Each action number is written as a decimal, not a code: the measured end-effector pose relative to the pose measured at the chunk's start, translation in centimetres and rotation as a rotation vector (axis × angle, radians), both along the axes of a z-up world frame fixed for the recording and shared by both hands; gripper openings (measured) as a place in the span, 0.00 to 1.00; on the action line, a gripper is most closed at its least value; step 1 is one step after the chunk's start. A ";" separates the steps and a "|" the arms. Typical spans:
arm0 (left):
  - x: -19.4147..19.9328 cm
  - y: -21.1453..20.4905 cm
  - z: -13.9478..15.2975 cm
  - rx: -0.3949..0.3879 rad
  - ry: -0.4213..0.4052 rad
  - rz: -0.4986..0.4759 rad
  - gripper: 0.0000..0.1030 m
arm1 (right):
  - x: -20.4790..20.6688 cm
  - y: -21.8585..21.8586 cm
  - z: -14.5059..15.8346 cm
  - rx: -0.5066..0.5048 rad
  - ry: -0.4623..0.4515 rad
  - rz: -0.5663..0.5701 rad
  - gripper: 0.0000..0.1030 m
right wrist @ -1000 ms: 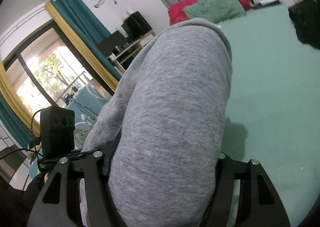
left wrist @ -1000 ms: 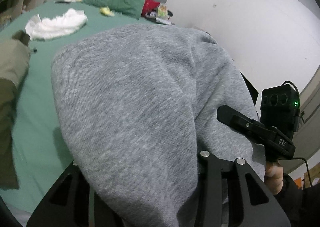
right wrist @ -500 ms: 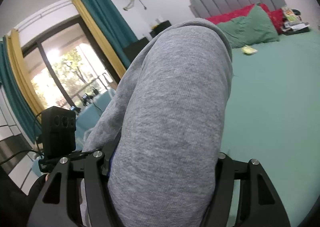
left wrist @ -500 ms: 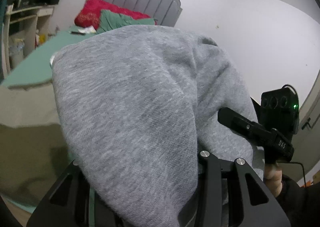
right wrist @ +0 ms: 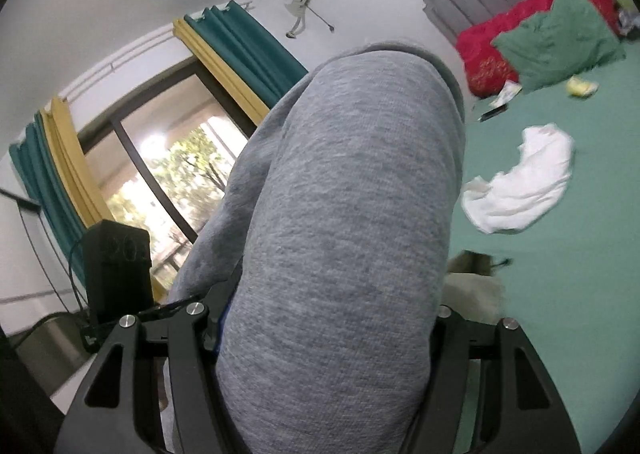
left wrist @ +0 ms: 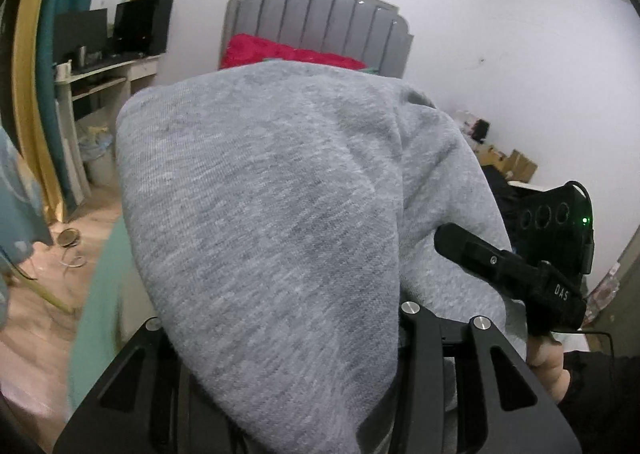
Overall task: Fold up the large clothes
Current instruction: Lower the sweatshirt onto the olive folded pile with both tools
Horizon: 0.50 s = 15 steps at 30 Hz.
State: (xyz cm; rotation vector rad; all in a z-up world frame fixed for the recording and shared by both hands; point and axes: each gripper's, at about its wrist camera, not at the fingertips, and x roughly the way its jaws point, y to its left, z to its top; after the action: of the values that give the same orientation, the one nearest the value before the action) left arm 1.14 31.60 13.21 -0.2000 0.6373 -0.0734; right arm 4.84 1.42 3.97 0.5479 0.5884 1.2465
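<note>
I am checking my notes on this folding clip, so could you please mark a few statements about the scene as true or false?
1. Grey fabric fills the right gripper. True.
2. The garment is blue denim. False: it is grey knit, like a sweatshirt.
3. A white cloth lies on the green bed sheet. True.
4. The curtains are plain red. False: teal and yellow.
5. The headboard is grey. True.

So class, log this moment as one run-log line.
left gripper: opening, grey garment between | right gripper: shut on grey garment | bed: white cloth
</note>
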 end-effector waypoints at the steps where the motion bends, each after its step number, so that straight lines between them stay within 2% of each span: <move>1: 0.5 1.1 -0.5 -0.003 0.017 0.011 0.46 | 0.3 1.2 -0.7 0.008 0.028 0.011 0.66; 3: 1.5 4.5 -3.7 -0.002 0.097 0.086 0.63 | 1.6 4.0 -4.0 -0.011 0.137 0.049 0.77; 4: 2.7 5.6 -5.6 0.004 0.145 0.127 0.66 | 2.6 5.8 -6.3 -0.063 0.207 0.070 0.79; 5: 3.2 7.4 -8.7 0.017 0.226 0.187 0.67 | 3.7 7.7 -9.5 -0.177 0.285 0.082 0.82; 7: 2.9 10.0 -14.3 0.036 0.375 0.290 0.67 | 4.2 10.0 -15.0 -0.435 0.377 0.068 0.82; 8: 2.3 10.5 -15.7 0.046 0.396 0.327 0.67 | 4.1 10.0 -17.4 -0.479 0.412 0.063 0.84; 9: 1.0 11.1 -17.2 0.040 0.384 0.372 0.67 | 4.0 8.6 -18.1 -0.371 0.427 0.042 0.87; 10: -0.1 11.5 -17.7 -0.016 0.344 0.370 0.67 | 3.9 7.8 -18.1 -0.332 0.425 0.046 0.89; 12: -1.5 12.6 -18.0 -0.089 0.311 0.382 0.68 | 3.3 7.0 -17.6 -0.376 0.360 0.049 0.90; 14: -2.2 12.8 -18.0 -0.095 0.289 0.395 0.69 | 3.0 6.3 -17.2 -0.397 0.297 0.048 0.90; 15: -1.1 12.8 -18.0 -0.086 0.294 0.397 0.69 | 3.0 6.2 -16.9 -0.411 0.282 0.050 0.90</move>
State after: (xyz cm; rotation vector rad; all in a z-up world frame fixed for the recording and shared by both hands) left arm 0.04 44.41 -4.81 -0.4217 0.8765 0.3163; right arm 7.82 7.67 -12.98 0.3645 1.0727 1.0608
